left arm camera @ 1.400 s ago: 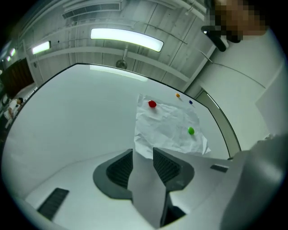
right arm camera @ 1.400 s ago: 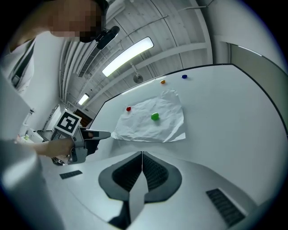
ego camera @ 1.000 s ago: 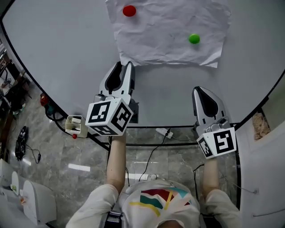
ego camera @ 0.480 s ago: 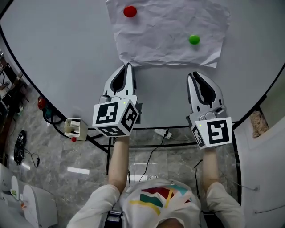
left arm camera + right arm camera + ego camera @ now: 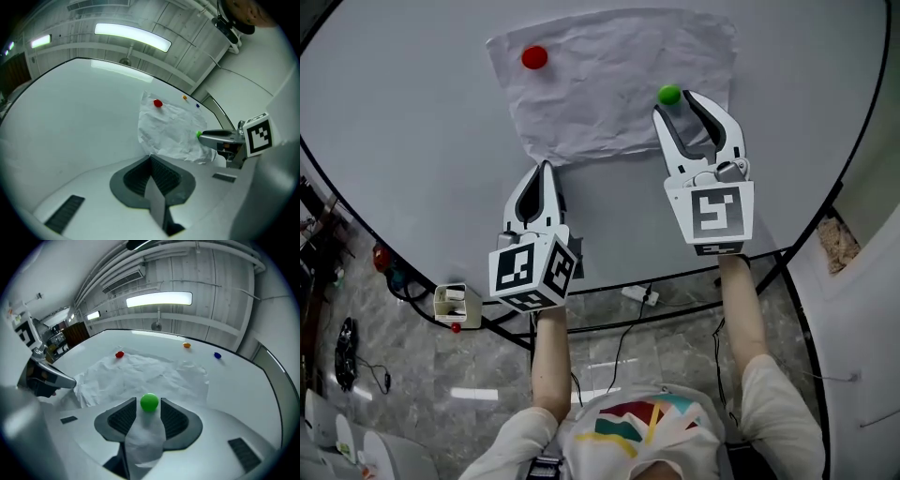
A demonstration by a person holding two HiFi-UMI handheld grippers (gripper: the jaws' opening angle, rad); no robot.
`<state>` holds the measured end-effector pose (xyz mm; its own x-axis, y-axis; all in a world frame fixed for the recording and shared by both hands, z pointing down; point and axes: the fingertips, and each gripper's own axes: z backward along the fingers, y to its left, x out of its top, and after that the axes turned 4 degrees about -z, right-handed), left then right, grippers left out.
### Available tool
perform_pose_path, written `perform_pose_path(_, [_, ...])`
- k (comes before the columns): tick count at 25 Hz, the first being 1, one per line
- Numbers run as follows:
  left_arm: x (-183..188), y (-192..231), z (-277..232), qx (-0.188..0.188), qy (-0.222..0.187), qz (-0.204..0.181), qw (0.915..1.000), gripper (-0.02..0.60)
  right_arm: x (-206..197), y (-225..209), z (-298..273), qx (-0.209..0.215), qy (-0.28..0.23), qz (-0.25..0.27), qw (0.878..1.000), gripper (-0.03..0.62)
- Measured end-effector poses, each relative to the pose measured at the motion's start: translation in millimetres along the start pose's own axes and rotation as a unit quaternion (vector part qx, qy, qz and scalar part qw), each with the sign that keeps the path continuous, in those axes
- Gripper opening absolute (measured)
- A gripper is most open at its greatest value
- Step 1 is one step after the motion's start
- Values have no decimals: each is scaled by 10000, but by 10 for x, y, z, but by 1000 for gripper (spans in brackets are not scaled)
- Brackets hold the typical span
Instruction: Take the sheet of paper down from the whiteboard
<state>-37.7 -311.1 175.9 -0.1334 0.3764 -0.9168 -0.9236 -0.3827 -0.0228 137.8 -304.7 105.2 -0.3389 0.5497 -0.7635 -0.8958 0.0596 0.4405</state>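
Note:
A crumpled white sheet of paper (image 5: 609,89) hangs on the whiteboard (image 5: 412,122), with a red magnet (image 5: 534,57) at its upper left and a green magnet (image 5: 669,94) at its right. My left gripper (image 5: 546,167) is shut with its tips on the sheet's lower left corner (image 5: 151,152). My right gripper (image 5: 680,101) has just been opening. Its jaws stand apart on either side of the green magnet (image 5: 149,402), and the pads do not press on it. The left gripper view shows the right gripper (image 5: 220,138) side-on at the sheet's right edge.
An orange magnet (image 5: 187,345) and a blue magnet (image 5: 216,355) sit on the board beyond the sheet. Below the board's lower rim are a small box (image 5: 455,302), a power strip (image 5: 639,294) and cables on the stone floor.
The left jaws closed at the sheet's lower left corner. The right gripper rose from below the sheet up to the green magnet, rolled, and its jaws came apart.

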Motion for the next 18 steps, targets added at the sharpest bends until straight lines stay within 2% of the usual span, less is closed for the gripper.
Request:
perform_pose_path(6, [9, -1, -9, 7, -63, -64, 10000, 46, 67, -2, -90, 68, -107, 288, 9995, 156])
perform_pose_path(7, [9, 0, -7, 8, -72, -71, 9999, 46, 62, -12, -87, 89, -110, 219, 9997, 134])
perform_pose_path(11, [12, -6, 4, 42, -93, -86, 9999, 46, 44, -60, -68, 125, -93, 3, 9999, 133])
perform_pose_path(18, [25, -25, 23, 56, -95, -155, 9998, 46, -89, -515, 49, -263, -88, -384, 9989, 133])
